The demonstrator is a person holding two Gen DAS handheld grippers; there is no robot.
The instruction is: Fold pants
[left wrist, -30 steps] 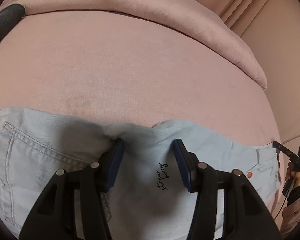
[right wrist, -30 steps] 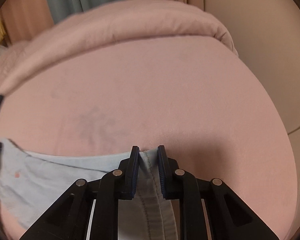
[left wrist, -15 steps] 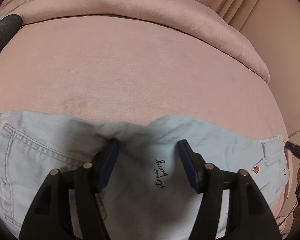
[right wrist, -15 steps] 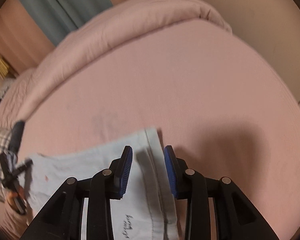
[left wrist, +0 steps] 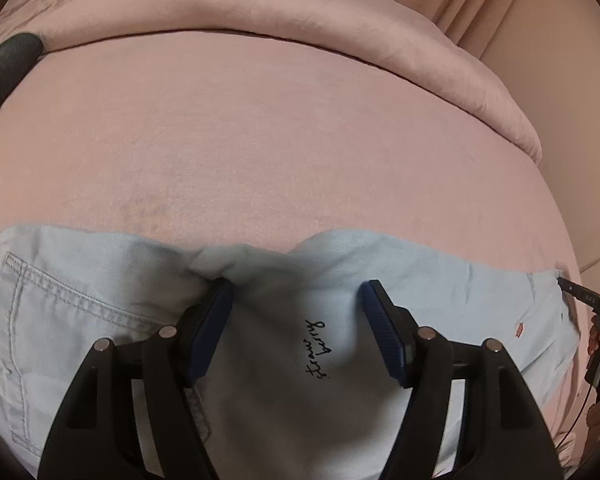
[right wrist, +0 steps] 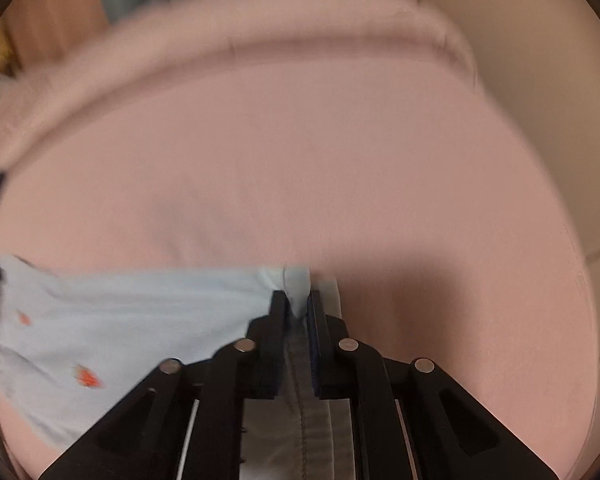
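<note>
Light blue pants (left wrist: 284, 280) lie across the near part of a pink bed, with a back pocket at the left and black script lettering between my fingers. My left gripper (left wrist: 298, 300) is open, its blue pads resting on the cloth with a small bunched fold by the left pad. In the right wrist view the pants (right wrist: 120, 320) show small orange prints. My right gripper (right wrist: 298, 300) is shut on the hem end of the pants, pinching a fold of cloth. The right wrist view is blurred.
The pink bed sheet (left wrist: 260, 140) stretches away beyond the pants to a rolled pink duvet (left wrist: 300, 12) at the far edge. A dark object (left wrist: 4, 60) lies at the far left. A wall (right wrist: 540, 60) stands to the right of the bed.
My right gripper opened, then shut again on the pant hem and dropped back low over the bed. My left gripper stayed open and shifted slightly on the cloth.
</note>
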